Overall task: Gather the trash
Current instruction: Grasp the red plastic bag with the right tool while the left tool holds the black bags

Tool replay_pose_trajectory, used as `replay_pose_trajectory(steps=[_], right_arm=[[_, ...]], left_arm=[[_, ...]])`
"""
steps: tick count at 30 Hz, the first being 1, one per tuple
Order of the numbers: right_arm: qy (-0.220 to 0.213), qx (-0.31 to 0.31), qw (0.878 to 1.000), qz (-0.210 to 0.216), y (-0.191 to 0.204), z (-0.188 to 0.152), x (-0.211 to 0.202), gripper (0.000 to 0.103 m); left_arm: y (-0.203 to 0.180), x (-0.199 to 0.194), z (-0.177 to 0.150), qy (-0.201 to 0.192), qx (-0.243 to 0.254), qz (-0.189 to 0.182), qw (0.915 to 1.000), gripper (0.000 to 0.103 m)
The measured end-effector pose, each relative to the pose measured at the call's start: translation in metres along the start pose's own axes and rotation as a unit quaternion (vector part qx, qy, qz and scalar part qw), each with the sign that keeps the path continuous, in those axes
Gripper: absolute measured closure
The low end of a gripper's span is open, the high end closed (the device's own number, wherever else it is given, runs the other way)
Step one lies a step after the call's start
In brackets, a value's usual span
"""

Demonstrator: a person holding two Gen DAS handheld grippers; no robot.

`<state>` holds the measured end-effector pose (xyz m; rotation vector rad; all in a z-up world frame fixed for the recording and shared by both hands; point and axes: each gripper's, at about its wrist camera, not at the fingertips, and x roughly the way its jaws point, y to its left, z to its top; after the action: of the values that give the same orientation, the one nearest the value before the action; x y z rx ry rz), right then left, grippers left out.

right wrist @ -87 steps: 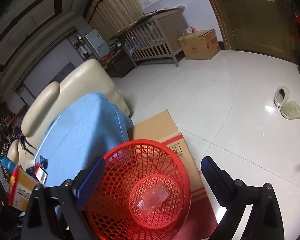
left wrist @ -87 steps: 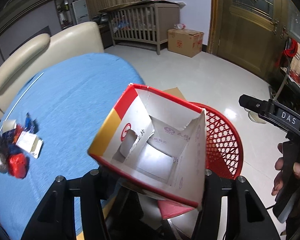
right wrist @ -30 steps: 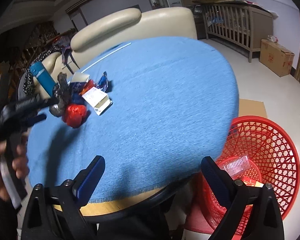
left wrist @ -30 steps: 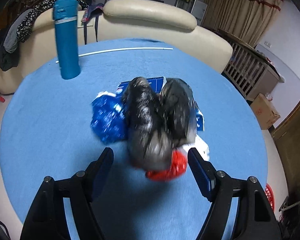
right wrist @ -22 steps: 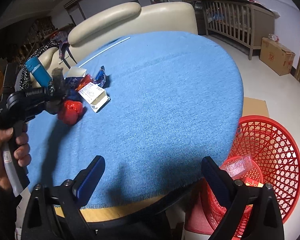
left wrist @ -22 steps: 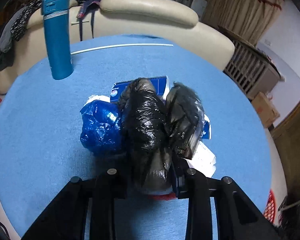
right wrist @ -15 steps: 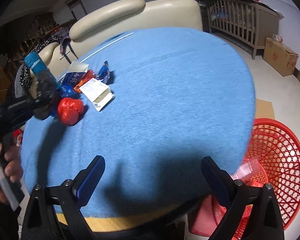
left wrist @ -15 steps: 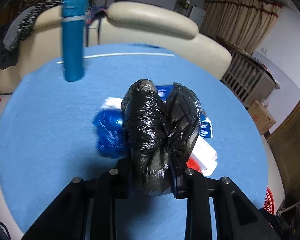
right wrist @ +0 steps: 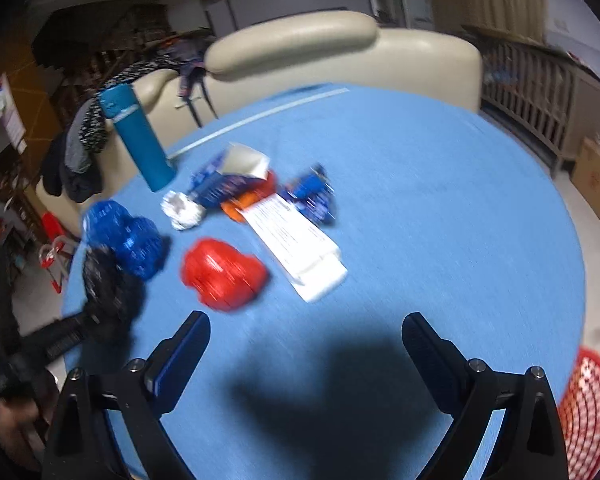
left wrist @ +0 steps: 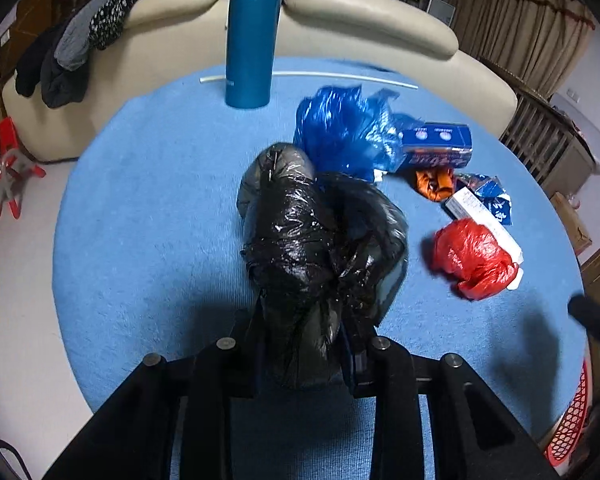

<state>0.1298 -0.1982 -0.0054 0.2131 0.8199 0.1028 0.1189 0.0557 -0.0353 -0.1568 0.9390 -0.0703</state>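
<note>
Left wrist view shows the left tongs (left wrist: 305, 354) at the bottom centre of the frame, pinching a crumpled black plastic bag (left wrist: 319, 252) that bulges up from between the two fingers and fills the middle of the picture. Whether the bag rests on the round blue surface (left wrist: 148, 208) or hangs just above it cannot be told. Above and to the right of it lies a crumpled blue plastic bag (left wrist: 347, 132), with a blue carton (left wrist: 437, 146) just beside that at the upper right. A red plastic bag (left wrist: 473, 262) sits at the right, touching a white box (left wrist: 485, 222), and small orange and blue wrappers lie between the box and the carton. A tall teal bottle (left wrist: 252, 36) stands upright at the top centre, near the far edge of the surface. A red mesh basket (left wrist: 571, 420) peeks in at the lower right corner, below the surface's edge.

Right wrist view, blurred, has the right tongs (right wrist: 305, 350) spread wide and empty at the bottom of the frame, over bare blue cloth. The red bag (right wrist: 222, 274) lies just above the left finger, the white box (right wrist: 296, 236) to its right. At the left edge the black bag (right wrist: 108, 288) is seen in the other tool, with a hand (right wrist: 16, 420) gripping its handle in the lower left corner.
</note>
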Motion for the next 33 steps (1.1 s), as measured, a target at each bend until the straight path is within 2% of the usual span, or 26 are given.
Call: replay_pose_trajectory(steps=[4,8,11,19,20,21,22,28,29,30,33], right_arm=[[0.003,-0.026,1.0,0.005,0.018,0.013,0.014,0.005],[0.014,-0.042,0.999,0.001,0.029,0.021,0.035,0.005],[0.024,-0.057,0.998,0.001,0.036,0.026,0.051,0.005],[0.069,-0.118,0.99,0.027,0.062,0.022,0.096,0.006],[0.06,-0.129,0.99,0.025,0.064,0.021,0.095,0.017],[0.057,-0.133,0.989,0.024,0.065,0.022,0.094,0.024],[0.062,-0.126,0.989,0.036,0.064,0.024,0.094,0.048],[0.078,-0.09,0.991,0.065,0.049,0.02,0.094,0.048],[0.078,-0.086,0.991,0.069,0.047,0.018,0.092,0.048],[0.078,-0.084,0.991,0.073,0.048,0.016,0.089,0.048],[0.076,-0.072,0.991,0.082,0.043,0.009,0.078,0.048]], left_arm=[[0.009,0.001,0.0,0.005,-0.027,-0.022,0.9994,0.061],[0.015,0.001,-0.002,0.007,-0.037,-0.024,0.999,0.035],[0.017,-0.003,-0.003,-0.004,-0.04,-0.018,0.999,0.034],[0.02,-0.002,-0.004,0.008,-0.042,-0.018,0.9989,0.034],[0.02,-0.001,-0.002,0.009,-0.042,-0.018,0.9989,0.034],[0.02,-0.001,-0.001,0.009,-0.044,-0.017,0.9989,0.034],[0.02,0.0,0.002,0.009,-0.046,-0.016,0.9987,0.034],[0.012,0.016,0.012,0.011,-0.04,-0.015,0.999,0.029],[0.011,0.021,0.013,0.017,-0.034,-0.011,0.9992,0.044],[0.009,0.021,0.013,0.009,-0.023,0.003,0.9997,0.072],[0.012,0.02,0.01,0.012,-0.032,-0.011,0.9994,0.072]])
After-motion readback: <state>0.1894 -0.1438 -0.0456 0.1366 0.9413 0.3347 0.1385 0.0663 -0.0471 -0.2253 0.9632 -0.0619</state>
